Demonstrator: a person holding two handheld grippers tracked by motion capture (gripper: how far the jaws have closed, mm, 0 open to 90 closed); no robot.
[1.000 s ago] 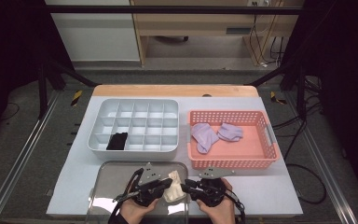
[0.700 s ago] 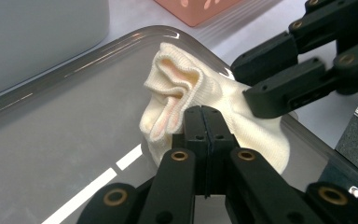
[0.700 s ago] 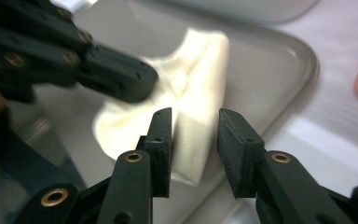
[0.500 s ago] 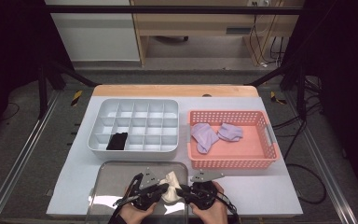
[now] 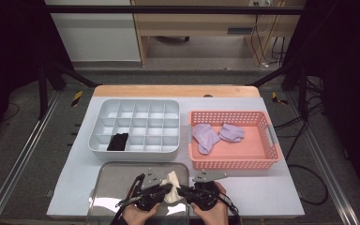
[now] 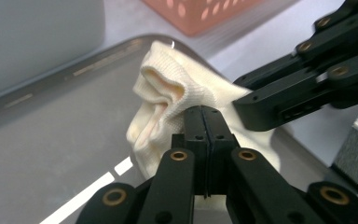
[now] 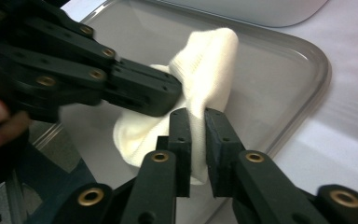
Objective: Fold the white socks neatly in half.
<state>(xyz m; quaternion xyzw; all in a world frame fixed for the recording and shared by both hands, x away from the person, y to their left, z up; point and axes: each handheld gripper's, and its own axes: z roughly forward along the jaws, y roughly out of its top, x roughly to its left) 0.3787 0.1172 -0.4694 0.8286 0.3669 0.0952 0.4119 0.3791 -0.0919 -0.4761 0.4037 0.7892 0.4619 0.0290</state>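
A cream sock (image 5: 172,185) is bunched over the right part of a metal tray (image 5: 117,183) at the table's near edge. My left gripper (image 5: 168,190) and right gripper (image 5: 182,191) hold it from either side, tips almost meeting. In the left gripper view the left gripper (image 6: 205,123) is shut on a fold of the sock (image 6: 168,88), and the other gripper's black jaws reach in from the right. In the right gripper view the right gripper (image 7: 196,122) pinches a strip of the sock (image 7: 209,56), with the left gripper's jaws coming in from the left.
A grey divided box (image 5: 136,123) stands behind the tray with a black item (image 5: 118,141) in a front-left cell. To its right a pink basket (image 5: 262,157) holds two purple socks (image 5: 206,136). White tabletop (image 5: 262,192) lies right of the hands.
Both grippers have drawn a little closer together and the cream sock is more bunched between them. Everything else on the table is unmoved.
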